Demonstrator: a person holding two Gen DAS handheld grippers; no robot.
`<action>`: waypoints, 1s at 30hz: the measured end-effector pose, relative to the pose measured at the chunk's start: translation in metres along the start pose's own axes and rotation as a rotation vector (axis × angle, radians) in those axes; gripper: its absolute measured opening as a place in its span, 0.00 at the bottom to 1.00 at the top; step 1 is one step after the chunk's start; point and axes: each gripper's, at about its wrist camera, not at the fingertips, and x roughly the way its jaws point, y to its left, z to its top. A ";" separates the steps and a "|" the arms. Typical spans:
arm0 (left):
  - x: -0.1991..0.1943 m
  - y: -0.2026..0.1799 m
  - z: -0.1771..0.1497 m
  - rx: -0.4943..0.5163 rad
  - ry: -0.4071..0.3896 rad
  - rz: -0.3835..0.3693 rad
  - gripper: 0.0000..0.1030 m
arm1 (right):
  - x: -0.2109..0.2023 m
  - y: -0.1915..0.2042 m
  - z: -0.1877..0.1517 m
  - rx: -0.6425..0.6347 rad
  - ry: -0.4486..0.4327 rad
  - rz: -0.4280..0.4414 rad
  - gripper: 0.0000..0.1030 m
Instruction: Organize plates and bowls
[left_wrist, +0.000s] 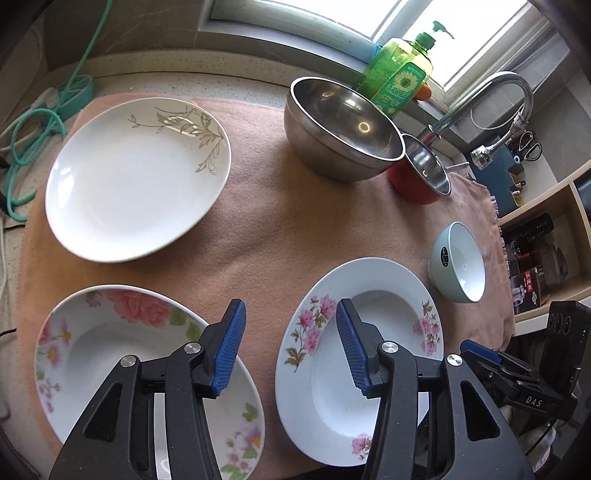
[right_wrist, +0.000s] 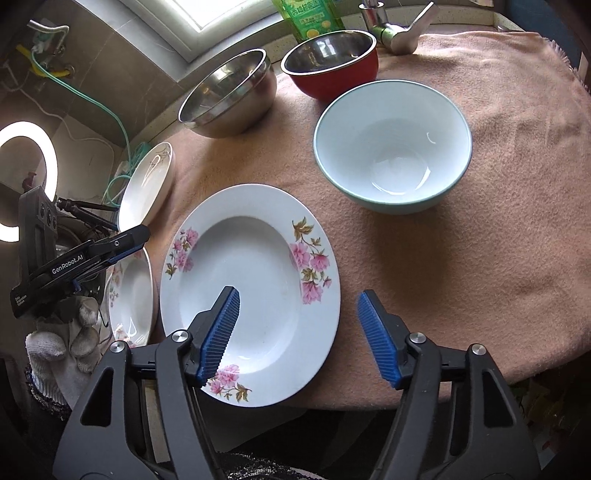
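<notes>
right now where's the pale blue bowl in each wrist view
Left wrist: pale blue bowl at right edge, beyond the pink-flowered plate.
Right wrist: the bowl is upper centre-right, large, behind the same plate.
Shared landmark: red bowl by the window.

Daylight pours in from the window (left_wrist: 436, 40) at the back, blown out to plain white in both views, and a ring lamp (right_wrist: 26, 181) glows at the left edge of the right wrist view. The scene is bright and sharp in the middle — glare spots sit in the steel bowl (left_wrist: 343, 125) and on the pale blue bowl (right_wrist: 391, 147), with soft shadows beneath the dishes. Fisheye bending curves the pink cloth (right_wrist: 480, 240) and darkens the corners.
</notes>
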 end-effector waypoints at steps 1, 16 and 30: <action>-0.003 0.002 0.000 -0.011 -0.007 0.004 0.51 | 0.000 0.004 0.002 -0.009 -0.003 0.001 0.70; -0.063 0.057 -0.030 -0.219 -0.156 0.061 0.59 | 0.019 0.064 0.019 -0.159 0.014 0.059 0.82; -0.098 0.110 -0.077 -0.379 -0.217 0.155 0.60 | 0.040 0.116 0.025 -0.292 0.055 0.112 0.82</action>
